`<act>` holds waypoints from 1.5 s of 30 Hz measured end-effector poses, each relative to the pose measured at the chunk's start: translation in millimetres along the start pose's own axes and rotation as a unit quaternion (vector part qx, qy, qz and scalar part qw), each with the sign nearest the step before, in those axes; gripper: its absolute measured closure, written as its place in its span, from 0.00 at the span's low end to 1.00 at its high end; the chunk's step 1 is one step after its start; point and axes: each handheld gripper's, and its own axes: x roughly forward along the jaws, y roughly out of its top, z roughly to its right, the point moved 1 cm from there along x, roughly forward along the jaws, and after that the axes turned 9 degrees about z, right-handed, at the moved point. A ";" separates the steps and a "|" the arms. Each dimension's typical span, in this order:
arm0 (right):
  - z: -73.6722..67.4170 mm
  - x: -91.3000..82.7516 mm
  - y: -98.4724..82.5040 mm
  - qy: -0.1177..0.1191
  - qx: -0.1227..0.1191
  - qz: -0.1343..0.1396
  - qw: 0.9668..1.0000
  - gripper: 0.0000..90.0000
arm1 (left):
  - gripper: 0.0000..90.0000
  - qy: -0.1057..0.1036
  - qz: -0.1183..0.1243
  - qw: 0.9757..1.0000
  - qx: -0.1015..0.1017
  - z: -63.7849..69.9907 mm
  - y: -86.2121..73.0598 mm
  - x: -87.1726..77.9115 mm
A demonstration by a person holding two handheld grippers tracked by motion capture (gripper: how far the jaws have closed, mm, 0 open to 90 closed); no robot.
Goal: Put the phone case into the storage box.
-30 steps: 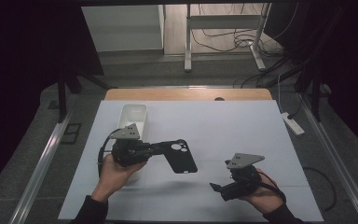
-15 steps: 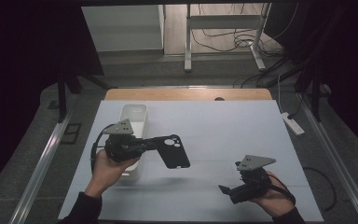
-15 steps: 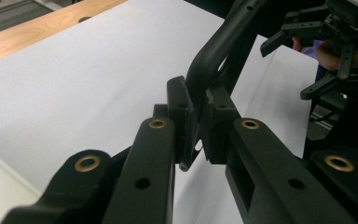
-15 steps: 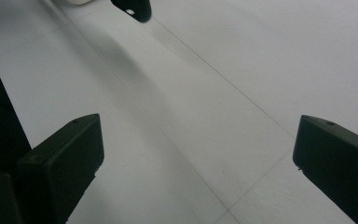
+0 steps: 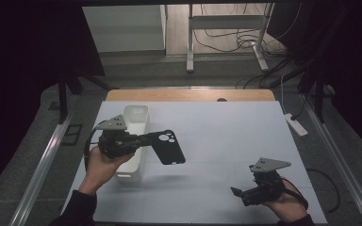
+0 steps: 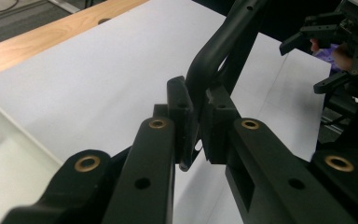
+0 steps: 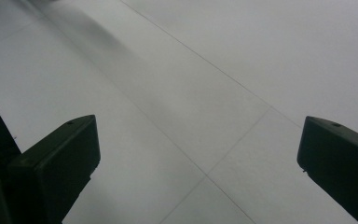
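Black phone case (image 5: 166, 147) is hanging in the air just right of the white bin (image 5: 133, 141), with the left gripper (image 5: 143, 140) clamping its jaws on one edge. To bin it cleanly, I judge the case should be carried over the opening and lowered before release, since the grip is thin. Near the bench's front right, the right gripper (image 5: 237, 193) is hovering with jaws spread wide. Pale sheeting is covering the bench (image 5: 226, 127); cables are trailing on the dim floor beyond
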 end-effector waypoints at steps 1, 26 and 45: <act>0.8 -1.0 -1.7 -0.002 0.004 -0.002 1.000 0.00 | 0.92 0.001 0.001 1.000 -0.002 -0.8 0.2 -0.7; 11.3 -28.9 -32.0 -0.063 0.057 -0.033 0.996 0.00 | 0.93 0.019 -0.003 1.000 -0.001 -17.8 13.7 -9.4; 13.2 -30.4 -33.0 -0.069 0.064 -0.029 0.995 0.00 | 0.93 0.052 -0.005 0.999 0.002 -39.6 32.7 -26.4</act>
